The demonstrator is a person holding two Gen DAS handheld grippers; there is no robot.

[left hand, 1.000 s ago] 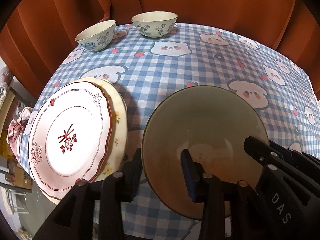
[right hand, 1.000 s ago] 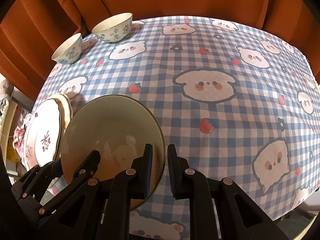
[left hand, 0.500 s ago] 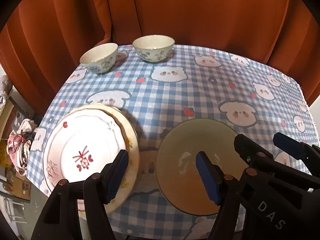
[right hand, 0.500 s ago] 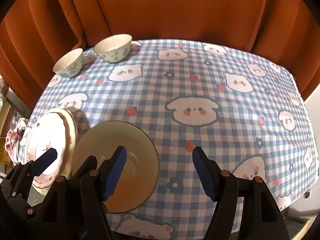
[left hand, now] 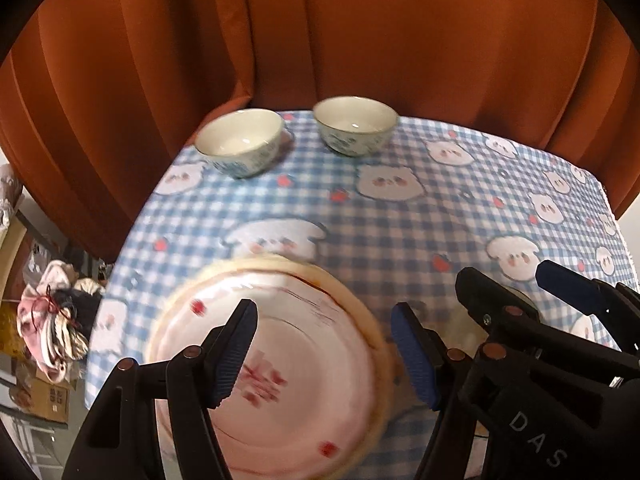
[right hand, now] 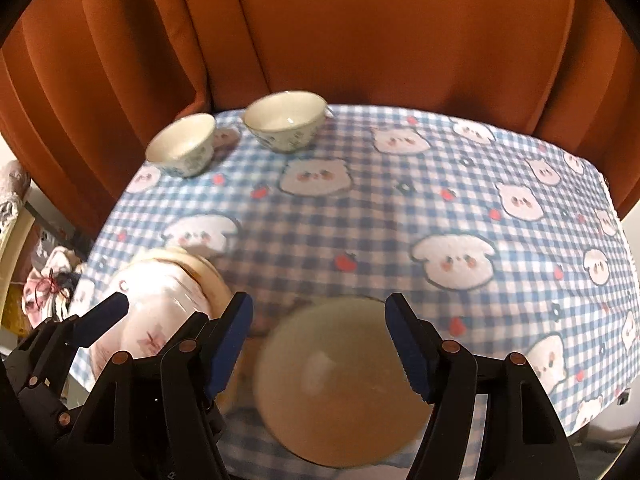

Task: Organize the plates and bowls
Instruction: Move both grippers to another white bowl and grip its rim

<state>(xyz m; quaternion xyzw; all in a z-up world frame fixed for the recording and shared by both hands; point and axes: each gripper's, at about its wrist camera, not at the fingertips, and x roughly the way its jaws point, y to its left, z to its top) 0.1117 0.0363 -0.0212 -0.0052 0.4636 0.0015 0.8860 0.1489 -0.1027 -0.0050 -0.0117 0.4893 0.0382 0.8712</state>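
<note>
Both hand-held grippers have let go of the olive bowl point(right hand: 340, 392) and lifted away. It now rests on the table point(right hand: 400, 232) beside the plates point(left hand: 280, 368). Left hand-held gripper point(left hand: 326, 354) and right hand-held gripper point(right hand: 320, 344) gape, released. Two small bowls point(left hand: 240, 142) wait at the back.

The tablecloth point(right hand: 400, 216) is blue-and-white check with white bear faces and red strawberries. The curtain point(right hand: 360, 32) is rust orange. The top plate point(left hand: 296, 364) is white with red marks, over a cream plate point(left hand: 374, 344). The big bowl point(right hand: 340, 392) is olive-tan. Two small bowls point(left hand: 240, 142) point(left hand: 354, 124) are white with blue-green flowers.
</note>
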